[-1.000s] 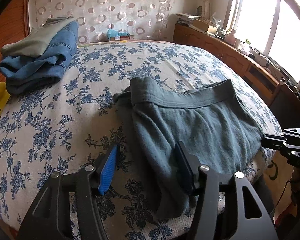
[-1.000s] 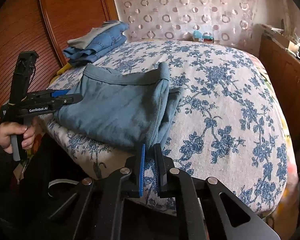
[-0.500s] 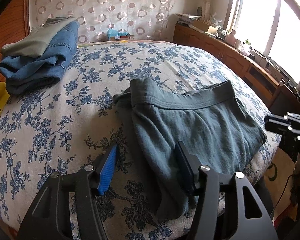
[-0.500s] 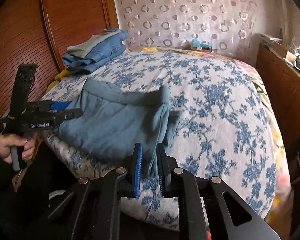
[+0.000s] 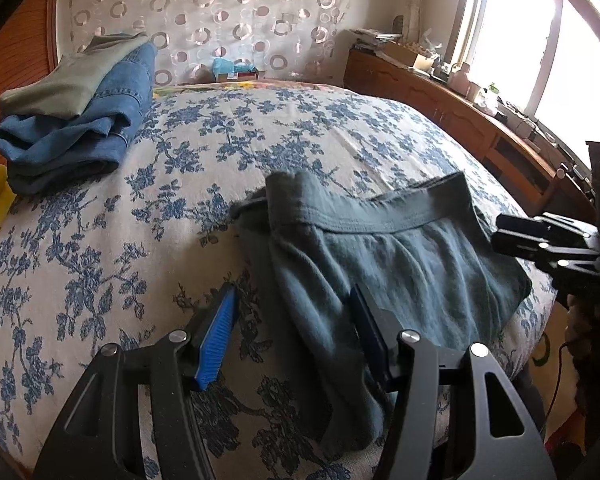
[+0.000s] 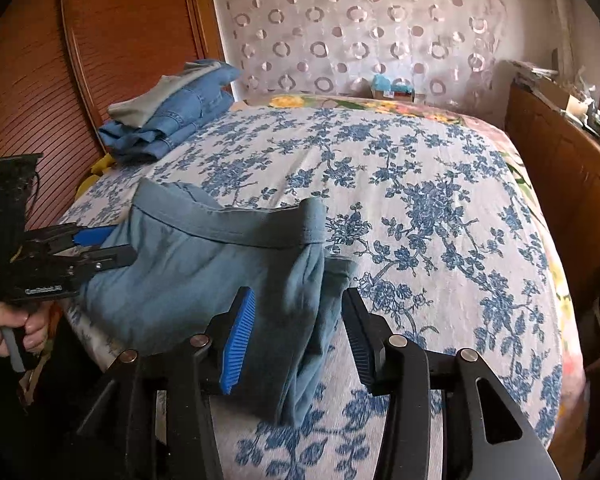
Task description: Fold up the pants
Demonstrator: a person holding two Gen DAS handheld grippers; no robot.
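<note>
Folded grey-blue pants (image 6: 204,264) lie at the near edge of the bed (image 6: 440,208). Right tool (image 6: 296,334): jaws opening, pads clear of the cloth edge between them. Left tool (image 5: 290,330): jaws apart, gripping nothing, above the pants' left edge.

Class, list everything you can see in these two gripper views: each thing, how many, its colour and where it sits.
Pants: one, grey-green, folded at the bed's near edge.
Folded clothes stack: one, blue denim under a grey piece, far left corner.
Bedspread: one, white with blue flowers, covering the bed.
Small boxes: a few, teal, by the headboard.
Cabinet: one, brown wood, under the window.
Left gripper: black, blue pads, jaws apart over the pants' edge.
Right gripper: jaws opening, pants edge between them.
</note>
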